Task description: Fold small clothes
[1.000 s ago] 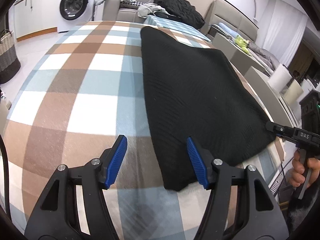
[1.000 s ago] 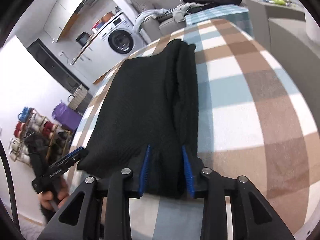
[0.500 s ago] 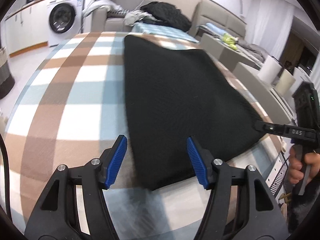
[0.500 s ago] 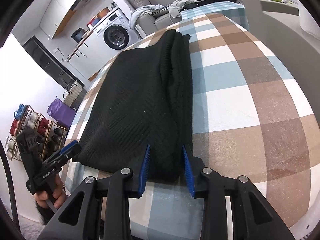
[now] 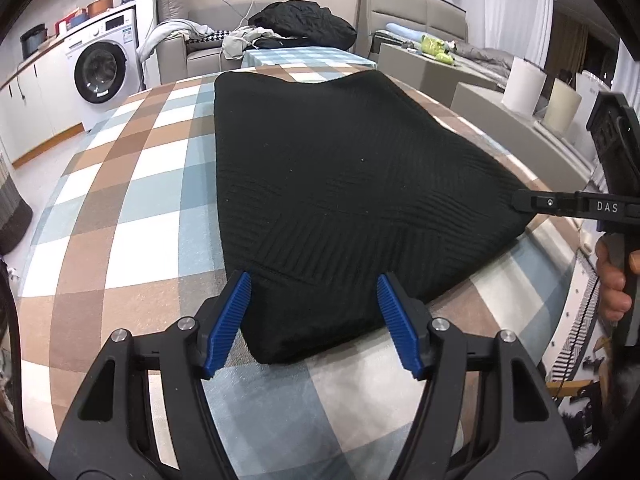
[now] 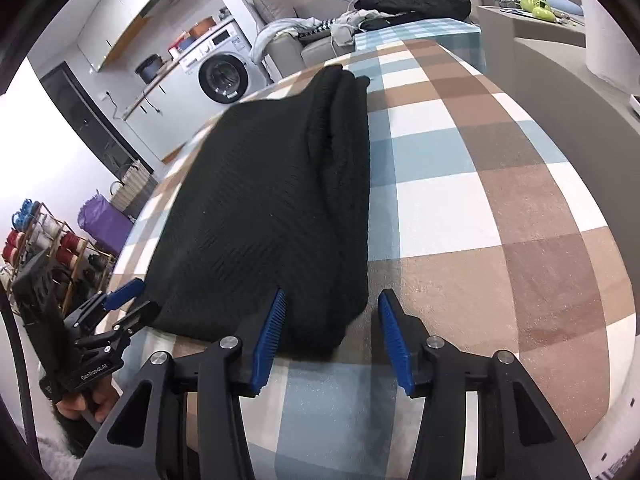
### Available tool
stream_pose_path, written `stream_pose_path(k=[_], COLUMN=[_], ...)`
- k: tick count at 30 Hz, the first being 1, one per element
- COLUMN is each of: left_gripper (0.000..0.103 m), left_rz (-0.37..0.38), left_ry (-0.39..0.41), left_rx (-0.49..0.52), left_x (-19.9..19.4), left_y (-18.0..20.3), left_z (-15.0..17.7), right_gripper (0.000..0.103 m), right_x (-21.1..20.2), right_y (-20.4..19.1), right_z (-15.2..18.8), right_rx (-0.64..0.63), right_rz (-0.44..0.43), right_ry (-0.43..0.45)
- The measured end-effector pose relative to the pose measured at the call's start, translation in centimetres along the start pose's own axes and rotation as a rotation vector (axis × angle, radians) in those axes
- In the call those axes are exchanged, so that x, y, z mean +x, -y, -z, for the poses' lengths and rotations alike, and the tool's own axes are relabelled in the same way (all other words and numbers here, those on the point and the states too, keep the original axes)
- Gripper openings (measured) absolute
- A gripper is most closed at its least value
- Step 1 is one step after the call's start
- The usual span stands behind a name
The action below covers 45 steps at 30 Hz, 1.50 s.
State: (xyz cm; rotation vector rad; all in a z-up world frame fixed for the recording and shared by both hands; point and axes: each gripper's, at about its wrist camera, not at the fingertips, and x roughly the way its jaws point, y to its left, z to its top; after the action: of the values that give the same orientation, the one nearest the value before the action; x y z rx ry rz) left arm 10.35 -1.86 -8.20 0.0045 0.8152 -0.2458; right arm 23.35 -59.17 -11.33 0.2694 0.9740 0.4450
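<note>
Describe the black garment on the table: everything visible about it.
The black garment is a ribbed, diagonal-patterned knit, folded into a thick, roughly rectangular bundle lying flat on the checked tablecloth. Stacked layers show along its right edge. Both near corners sit between open jaws: the left gripper straddles the near-left corner, the right gripper the near-right one. Neither gripper is closed on the fabric.

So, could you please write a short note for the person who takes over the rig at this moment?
Left gripper: open, straddling the near left corner of the black knit garment.
Right gripper: open, at the near right corner, nothing gripped.
The garment lies folded lengthwise on the checked tablecloth, its layered edge on the right.
Left to do, probably: grip both near corners and fold toward the far end.
</note>
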Motion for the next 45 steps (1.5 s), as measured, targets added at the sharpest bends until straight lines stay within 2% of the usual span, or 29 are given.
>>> stream_pose_path(k=[2,5,7,12,24,25,26,29,33,37,38,41,43,45], left_gripper=[0.063,0.063,0.063,0.063,0.063,0.063,0.063,0.063,0.063,0.063,0.063,0.063,0.063,0.063], left_rz=[0.020,0.010,0.004,-0.023,-0.036,-0.037,-0.039,-0.045,-0.055,-0.055,-0.049,-0.045,-0.046,-0.041], left_ry=[0.008,0.018,0.016,0.001,0.001,0.000,0.000,0.002,0.007,0.026,0.031,0.040,0.039,0.046], left_rx=[-0.041,-0.112,-0.136,-0.176,-0.169,-0.169,-0.168,-0.161,-0.151,-0.152,-0.151,-0.133,-0.132,-0.134], left_x=[-0.3,-0.5,-0.4,0.4,0.9,1.0,1.0,1.0,0.8,0.3,0.2,0.1,0.1,0.0], left_y=[-0.8,-2.2,-2.9,-3.8,-3.6,-3.6,-3.6,-3.5,-3.3,-3.1,-3.0,-2.6,-2.5,-2.4], left_z=[-0.2,-0.7,-0.9,-0.6,-0.2,-0.2,-0.2,-0.1,0.0,0.1,0.1,0.1,0.2,0.2], right_gripper=[0.049,0.049,0.049,0.049,0.049,0.046,0.034,0.013,0.012,0.013,0.018,0.019,0.014,0.009], right_x=[-0.2,-0.3,0.0,1.4,2.0,2.0,1.9,1.6,1.2,0.4,0.3,0.3,0.3,-0.8], right_y=[0.1,0.0,-0.3,-1.0,-1.7,-1.9,-2.1,-2.2,-1.9,-1.5,-1.3,-0.5,-0.6,-1.3], right_z=[-0.3,-1.1,-1.4,-1.2,-0.9,-1.0,-0.9,-0.9,-0.7,-0.6,-0.6,-0.1,0.4,0.5], right_rx=[0.010,0.026,0.022,0.000,-0.034,-0.044,-0.054,-0.076,-0.082,-0.065,-0.054,-0.015,-0.023,-0.040], right_rz=[-0.012,-0.008,-0.036,-0.032,-0.010,-0.005,0.004,0.029,0.053,-0.031,-0.045,-0.066,-0.042,-0.087], right_ry=[0.020,0.063,0.075,0.048,0.050,0.057,0.071,0.074,0.057,0.067,0.062,0.058,0.063,0.101])
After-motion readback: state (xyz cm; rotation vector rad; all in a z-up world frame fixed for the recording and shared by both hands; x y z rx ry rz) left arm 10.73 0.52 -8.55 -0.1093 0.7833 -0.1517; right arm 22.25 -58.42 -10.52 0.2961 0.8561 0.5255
